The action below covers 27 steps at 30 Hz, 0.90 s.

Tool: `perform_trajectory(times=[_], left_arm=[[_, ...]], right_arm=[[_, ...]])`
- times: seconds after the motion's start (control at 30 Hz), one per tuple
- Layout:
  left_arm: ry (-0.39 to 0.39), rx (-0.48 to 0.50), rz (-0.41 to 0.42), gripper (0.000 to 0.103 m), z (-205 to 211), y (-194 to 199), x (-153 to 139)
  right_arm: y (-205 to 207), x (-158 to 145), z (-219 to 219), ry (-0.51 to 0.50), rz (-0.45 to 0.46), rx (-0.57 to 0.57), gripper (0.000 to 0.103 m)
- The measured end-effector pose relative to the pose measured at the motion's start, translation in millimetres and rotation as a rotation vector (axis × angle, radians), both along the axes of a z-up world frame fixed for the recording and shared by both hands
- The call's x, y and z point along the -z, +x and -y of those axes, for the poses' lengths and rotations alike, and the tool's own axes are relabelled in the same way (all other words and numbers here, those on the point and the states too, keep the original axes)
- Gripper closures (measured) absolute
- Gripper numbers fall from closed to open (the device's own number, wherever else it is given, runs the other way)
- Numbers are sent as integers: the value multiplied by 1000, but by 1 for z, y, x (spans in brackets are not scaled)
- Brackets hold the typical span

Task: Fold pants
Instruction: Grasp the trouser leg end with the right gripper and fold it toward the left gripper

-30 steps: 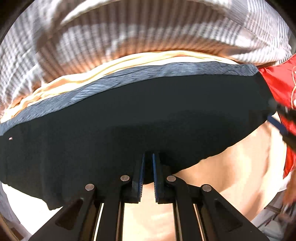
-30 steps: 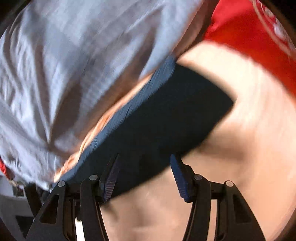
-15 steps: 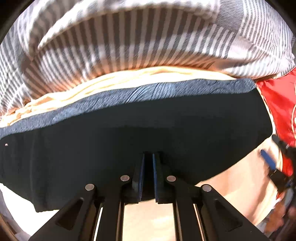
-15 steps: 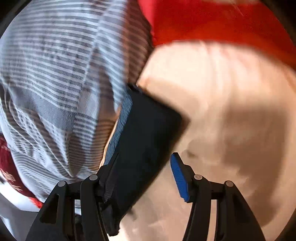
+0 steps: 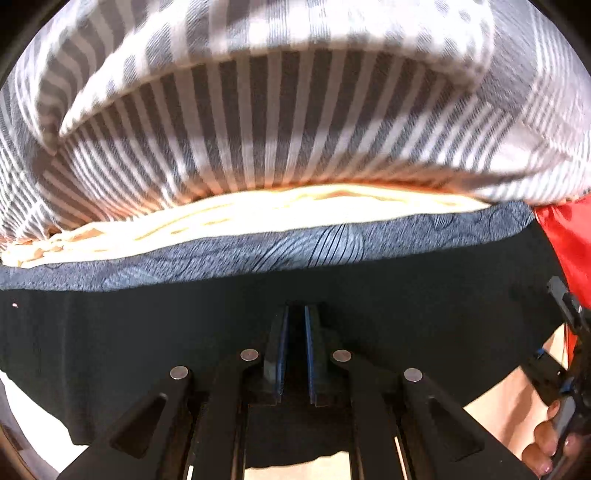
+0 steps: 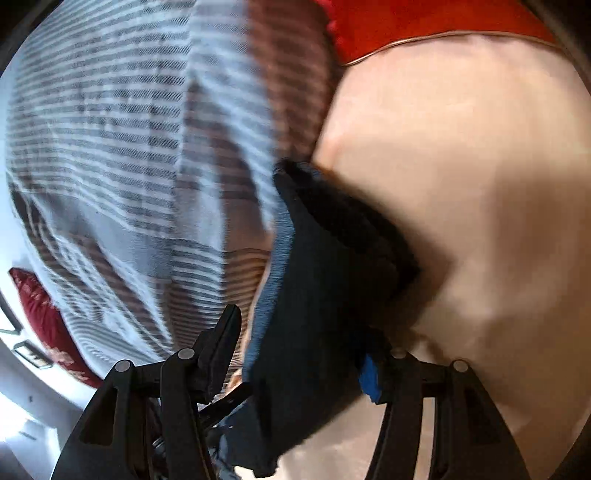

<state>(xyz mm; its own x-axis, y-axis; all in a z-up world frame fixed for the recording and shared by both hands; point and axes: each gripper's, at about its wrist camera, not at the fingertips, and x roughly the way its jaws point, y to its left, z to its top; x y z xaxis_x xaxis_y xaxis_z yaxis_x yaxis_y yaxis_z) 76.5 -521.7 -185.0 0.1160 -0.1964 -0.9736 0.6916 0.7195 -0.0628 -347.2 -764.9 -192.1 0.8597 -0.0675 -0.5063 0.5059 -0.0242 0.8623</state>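
The dark navy pants point(image 5: 184, 339) lie folded on a cream sheet, with a patterned blue-grey waistband point(image 5: 295, 251) along the far edge. My left gripper point(image 5: 295, 332) is shut on the near edge of the pants. In the right wrist view the pants point(image 6: 325, 295) stand edge-on between the fingers of my right gripper point(image 6: 295, 347), which is open and straddles the folded end. The right gripper also shows at the right edge of the left wrist view point(image 5: 569, 332).
A grey-and-white striped blanket point(image 5: 277, 110) is bunched just beyond the pants and also shows in the right wrist view point(image 6: 129, 147). Red cloth point(image 6: 424, 18) lies at the far right. A dark red cushion point(image 6: 48, 325) sits at the left. The cream sheet point(image 6: 461, 184) spreads to the right.
My left gripper has pushed forward with the pants toward the striped blanket. My right gripper has swung round and moved over the end of the pants, jaws still open.
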Motion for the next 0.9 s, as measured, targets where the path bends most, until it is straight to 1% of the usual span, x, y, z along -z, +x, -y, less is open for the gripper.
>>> perform_trajectory(times=[0.07, 0.1, 0.17, 0.2, 0.27, 0.3, 0.33, 0.4, 0.43, 0.47, 0.5, 0.57, 0.67, 0.73, 0.77, 0.83, 0.87, 0.9], left_arm=[[-15, -19, 7, 93, 15, 13, 1], [-21, -31, 16, 93, 23, 15, 4], [-25, -45, 21, 93, 38, 20, 13], [-21, -52, 25, 93, 48, 21, 20], [-11, -61, 43, 93, 60, 23, 32], [-23, -56, 74, 93, 66, 20, 35], [-26, -20, 134, 93, 75, 16, 37], [7, 42, 181, 93, 88, 7, 35], [14, 56, 170, 93, 91, 6, 32], [10, 53, 139, 93, 91, 8, 29], [2, 40, 107, 93, 87, 5, 23], [-19, -3, 43, 93, 73, 12, 15], [-26, -18, 5, 93, 49, 0, 8], [-23, -2, -25, 93, 43, -12, 16], [-14, 8, -28, 93, 44, -15, 20], [-34, 53, 40, 93, 51, -25, 23], [-23, 76, 52, 93, 59, -28, 21], [-27, 78, 33, 93, 60, -27, 19]], right_arm=[[9, 6, 4, 24, -10, -30, 41], [13, 10, 5, 40, -20, -43, 43], [14, 12, 4, 58, -37, -60, 60], [14, 15, 4, 76, -36, -65, 65], [15, 24, 2, 132, -29, -73, 89], [15, 26, 2, 147, -7, -66, 89], [15, 24, 2, 155, 23, -63, 90], [20, 12, 1, 127, 45, -83, 90], [22, 6, 0, 112, 48, -95, 90], [26, -3, -1, 94, 53, -111, 90], [30, -11, -2, 79, 56, -124, 90], [36, -26, -6, 54, 62, -146, 90], [49, -51, -15, 3, 55, -186, 90], [58, -63, -22, -26, 46, -210, 90], [63, -69, -26, -42, 36, -224, 90], [77, -80, -35, -74, 11, -253, 90], [80, -85, -38, -84, 4, -260, 90], [87, -92, -42, -102, -9, -271, 90]])
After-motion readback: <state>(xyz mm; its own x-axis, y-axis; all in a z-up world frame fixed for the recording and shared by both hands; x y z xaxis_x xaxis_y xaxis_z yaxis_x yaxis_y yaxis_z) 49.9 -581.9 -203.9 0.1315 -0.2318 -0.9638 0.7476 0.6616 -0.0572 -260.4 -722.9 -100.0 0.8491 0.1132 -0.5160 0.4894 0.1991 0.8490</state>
